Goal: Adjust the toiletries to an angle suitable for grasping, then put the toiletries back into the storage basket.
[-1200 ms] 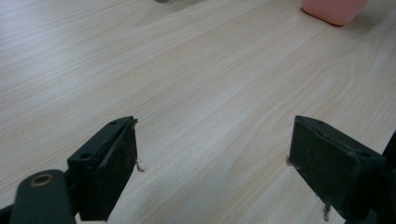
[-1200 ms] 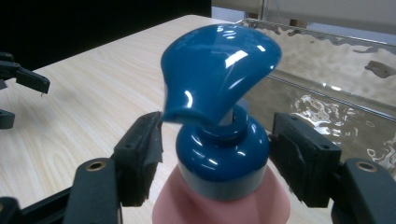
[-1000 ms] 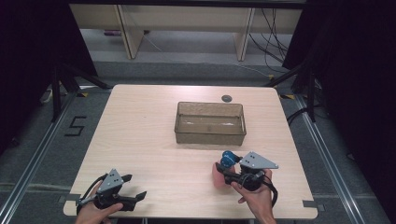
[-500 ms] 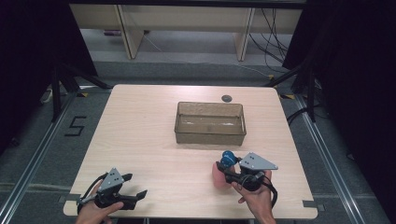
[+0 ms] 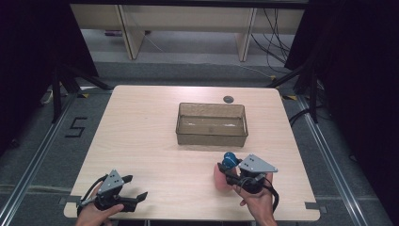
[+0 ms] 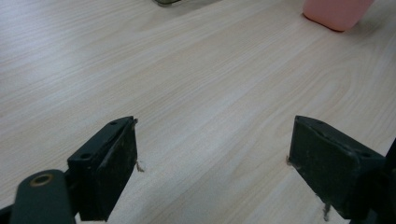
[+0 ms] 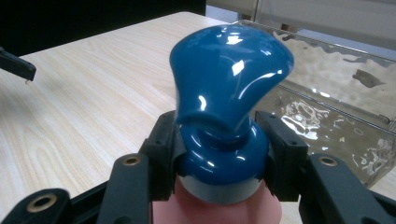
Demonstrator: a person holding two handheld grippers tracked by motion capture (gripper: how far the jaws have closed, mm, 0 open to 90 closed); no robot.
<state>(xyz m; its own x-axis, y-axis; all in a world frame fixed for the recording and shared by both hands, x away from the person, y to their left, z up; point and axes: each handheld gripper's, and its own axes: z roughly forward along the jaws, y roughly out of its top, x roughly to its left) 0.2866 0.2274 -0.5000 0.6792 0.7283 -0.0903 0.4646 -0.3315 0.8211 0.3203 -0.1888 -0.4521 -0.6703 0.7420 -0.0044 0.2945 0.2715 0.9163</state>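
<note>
Now the right tool (image 7: 218, 161) clamps the upright bottle (image 7: 223, 121) (blue cap topmost).

Even overhead light, dark surroundings, soft focus

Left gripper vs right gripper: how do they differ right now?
The left gripper has its jaws wide open over bare table; the right gripper is shut on the blue cap of a pink bottle, having just closed. The left sits at the table's near left corner; the right is near the clear bin. Both are hand-held with black jaws.
</note>
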